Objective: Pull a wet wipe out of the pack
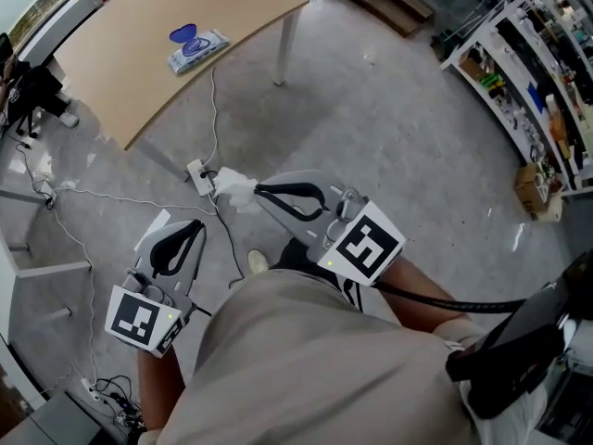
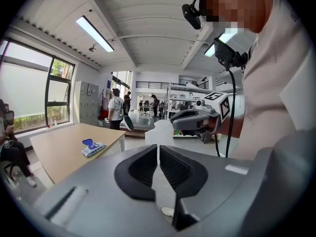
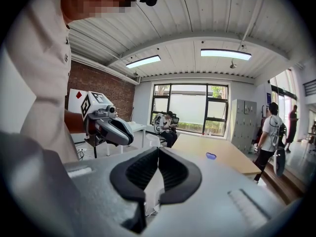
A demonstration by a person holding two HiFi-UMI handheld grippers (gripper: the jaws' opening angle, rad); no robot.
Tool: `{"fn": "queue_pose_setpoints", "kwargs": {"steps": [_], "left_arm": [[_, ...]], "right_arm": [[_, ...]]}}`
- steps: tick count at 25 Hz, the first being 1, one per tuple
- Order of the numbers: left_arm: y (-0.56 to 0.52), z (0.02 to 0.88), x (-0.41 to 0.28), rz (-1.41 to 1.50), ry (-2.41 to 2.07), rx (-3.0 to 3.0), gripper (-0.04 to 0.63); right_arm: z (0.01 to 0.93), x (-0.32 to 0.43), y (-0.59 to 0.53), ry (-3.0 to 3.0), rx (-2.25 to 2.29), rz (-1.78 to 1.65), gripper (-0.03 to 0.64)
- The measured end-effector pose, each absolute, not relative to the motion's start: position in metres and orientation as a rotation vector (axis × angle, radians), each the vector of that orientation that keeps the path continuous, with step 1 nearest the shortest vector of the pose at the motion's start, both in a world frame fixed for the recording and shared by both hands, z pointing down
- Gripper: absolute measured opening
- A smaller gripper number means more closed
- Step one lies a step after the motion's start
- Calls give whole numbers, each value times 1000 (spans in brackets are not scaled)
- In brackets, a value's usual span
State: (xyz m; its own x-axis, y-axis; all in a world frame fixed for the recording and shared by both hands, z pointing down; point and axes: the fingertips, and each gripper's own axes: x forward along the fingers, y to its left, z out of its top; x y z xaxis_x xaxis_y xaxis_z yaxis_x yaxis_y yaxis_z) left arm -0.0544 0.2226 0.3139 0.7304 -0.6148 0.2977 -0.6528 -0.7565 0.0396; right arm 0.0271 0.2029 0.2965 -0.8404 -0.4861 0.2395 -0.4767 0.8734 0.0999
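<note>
Wipe (image 1: 235, 191): white, crumpled, bunched at the tips of the right tool (image 1: 260, 193), jaws closed tight on it. Held in the air over the grey floor (image 1: 389, 109), well apart from the table (image 1: 111, 63). Left tool (image 1: 196, 227): jaws together, nothing between them, just beside the right one. Pack (image 1: 197, 50): flat on the table, blue lid flipped open.

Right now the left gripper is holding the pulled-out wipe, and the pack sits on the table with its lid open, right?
Not the left gripper: the right gripper holds the wipe, as the head view shows. The pack does sit on the table, lid open.
</note>
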Motion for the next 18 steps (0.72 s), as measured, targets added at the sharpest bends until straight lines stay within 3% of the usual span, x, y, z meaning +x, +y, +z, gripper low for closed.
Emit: {"fn": "queue_pose_setpoints", "kwargs": {"steps": [18], "left_arm": [[227, 310, -59, 388, -1003, 2818, 21]], "right_arm": [[292, 14, 212, -2774, 715, -95, 6]]}}
